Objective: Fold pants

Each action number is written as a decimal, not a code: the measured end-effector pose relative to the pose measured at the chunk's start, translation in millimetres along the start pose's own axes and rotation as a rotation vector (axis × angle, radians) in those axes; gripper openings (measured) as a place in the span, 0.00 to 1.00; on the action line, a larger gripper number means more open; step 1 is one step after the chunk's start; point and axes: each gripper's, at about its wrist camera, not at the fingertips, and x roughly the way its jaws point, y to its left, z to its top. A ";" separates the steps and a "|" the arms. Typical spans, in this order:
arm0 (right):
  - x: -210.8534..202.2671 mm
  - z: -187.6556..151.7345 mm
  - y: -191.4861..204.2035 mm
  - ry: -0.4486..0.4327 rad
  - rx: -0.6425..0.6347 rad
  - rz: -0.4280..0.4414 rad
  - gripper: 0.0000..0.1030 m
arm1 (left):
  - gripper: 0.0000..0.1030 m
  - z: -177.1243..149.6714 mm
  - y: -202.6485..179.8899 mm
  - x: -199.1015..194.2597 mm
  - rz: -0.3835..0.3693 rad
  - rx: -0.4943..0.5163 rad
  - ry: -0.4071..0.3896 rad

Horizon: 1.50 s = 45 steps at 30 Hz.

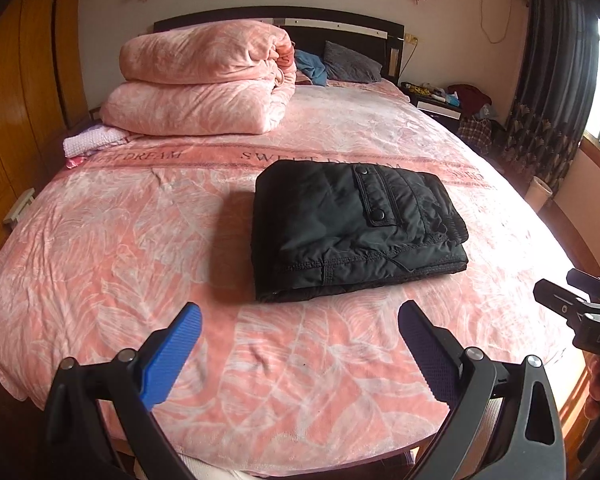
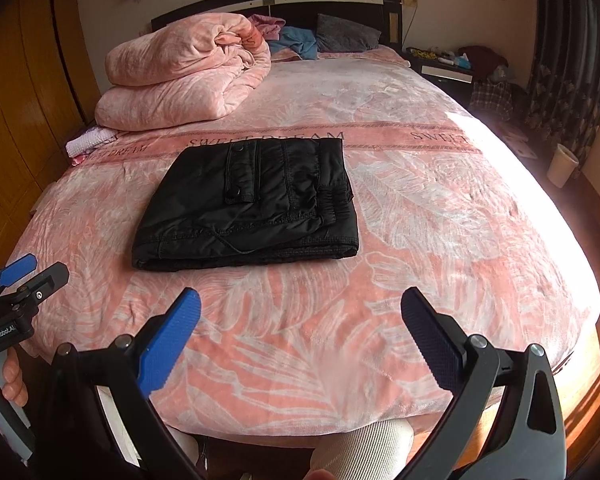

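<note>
- Left gripper (image 1: pixel 300 354): held low over near edge of bed, level, pointing toward headboard; fingers (image 1: pixel 172 356) spread wide, nothing btwn them.
- Right gripper (image 2: pixel 300 338): same pose beside it, fingers (image 2: pixel 170 344) spread wide, empty.
- Black padded pants w/ snap-button pocket flap (image 1: pixel 356 232): folded into a thick rectangle, flat on the pink leaf-print bedspread (image 1: pixel 140 248), mid-bed, well ahead of both grippers, touching neither.
- Folded pink fleece quilt (image 1: pixel 204 84) stacked far left near dark headboard (image 1: pixel 340 30).
- Hand (image 2: pixel 10 376) on left gripper's handle partly seen at frame edge; rest of person cut off.
- Pale ribbed fabric (image 2: pixel 364 444) under right gripper at bed's foot: can't tell what it is.
- Nightstand clutter (image 1: pixel 440 94) too small to make out.
</note>
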 end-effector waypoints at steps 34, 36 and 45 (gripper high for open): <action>7.6 2.2 -1.7 -0.007 0.005 -0.028 0.97 | 0.96 2.4 -6.7 -5.9 0.141 0.029 -0.026; 9.7 2.5 -1.6 -0.003 0.007 -0.027 0.97 | 0.96 2.0 -4.6 -1.3 0.153 0.028 -0.017; 15.2 3.5 -1.5 0.006 0.005 -0.031 0.97 | 0.96 1.9 0.0 12.7 0.148 0.012 0.016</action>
